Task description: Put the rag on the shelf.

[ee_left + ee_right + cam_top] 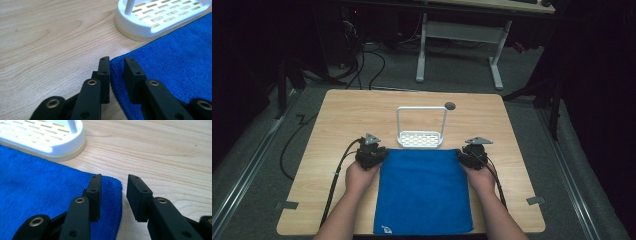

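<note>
Grippers sit at both far corners of the blue towel point(424, 191), jaws parted on each.
Your left gripper point(117, 65) straddles the towel's far-left corner, your right gripper point(112, 185) the far-right one, neither pinching it. Towel lies flat on the wooden table point(337, 120), its far edge touching the white slotted rack point(420, 138).

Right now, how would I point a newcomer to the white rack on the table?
Start at the wooden table and find the blue cloth spread at its near edge. Just past the cloth's far edge, between the left tool and right tool, sits the white rack. Its slotted tray base and tall arched wire handle set it apart.
</note>
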{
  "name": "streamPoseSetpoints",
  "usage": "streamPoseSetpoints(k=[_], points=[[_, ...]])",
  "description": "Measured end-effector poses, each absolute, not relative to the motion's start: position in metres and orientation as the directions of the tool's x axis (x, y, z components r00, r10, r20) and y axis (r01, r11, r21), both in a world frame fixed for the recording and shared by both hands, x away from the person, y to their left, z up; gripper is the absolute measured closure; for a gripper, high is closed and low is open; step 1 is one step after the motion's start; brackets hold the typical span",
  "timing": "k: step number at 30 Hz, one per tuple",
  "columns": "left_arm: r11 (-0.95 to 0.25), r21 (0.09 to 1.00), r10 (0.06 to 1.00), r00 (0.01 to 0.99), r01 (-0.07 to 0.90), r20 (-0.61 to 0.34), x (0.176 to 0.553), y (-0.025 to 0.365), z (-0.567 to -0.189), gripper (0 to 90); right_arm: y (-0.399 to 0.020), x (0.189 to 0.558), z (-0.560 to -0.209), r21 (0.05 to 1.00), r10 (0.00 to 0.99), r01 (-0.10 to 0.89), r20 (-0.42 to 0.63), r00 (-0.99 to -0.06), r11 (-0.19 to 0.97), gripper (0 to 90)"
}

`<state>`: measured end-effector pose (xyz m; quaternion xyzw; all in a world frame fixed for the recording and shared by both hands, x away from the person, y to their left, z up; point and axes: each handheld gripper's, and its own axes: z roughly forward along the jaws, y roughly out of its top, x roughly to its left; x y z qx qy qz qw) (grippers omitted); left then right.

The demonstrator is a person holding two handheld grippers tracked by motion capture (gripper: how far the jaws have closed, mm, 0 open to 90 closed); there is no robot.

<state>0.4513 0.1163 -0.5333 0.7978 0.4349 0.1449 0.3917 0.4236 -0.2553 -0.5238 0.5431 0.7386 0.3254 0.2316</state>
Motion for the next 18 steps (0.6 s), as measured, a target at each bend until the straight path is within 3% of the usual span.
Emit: streamPoseSetpoints(k=[7, 11, 13, 18], points=[[-0.298, 0.746, 0.801, 0.581, 0.596, -0.145, 0.4522, 0.1182, -0.5335, 82.2, -0.2548, 0.4218, -0.5284, 0.726, 0.958, 0.662, 0.016, -0.286, 0.186, 68.1], [-0.309, 0.746, 0.799, 0.587, 0.589, -0.132, 0.4512, 0.1167, -0.5335, 84.9, -0.2539, 0.4175, -0.5297, 0.734, 0.953, 0.651, 0.017, -0.303, 0.193, 78.3], [-0.33, 0.749, 0.795, 0.597, 0.575, -0.108, 0.4499, 0.1147, -0.5334, 87.5, -0.2535, 0.4158, -0.5304, 0.738, 0.946, 0.645, 0.029, -0.324, 0.199, 87.7], [-0.343, 0.749, 0.793, 0.602, 0.567, -0.093, 0.4489, 0.1137, -0.5331, 88.5, -0.2527, 0.4147, -0.5298, 0.743, 0.939, 0.635, 0.027, -0.343, 0.21, 88.2]])
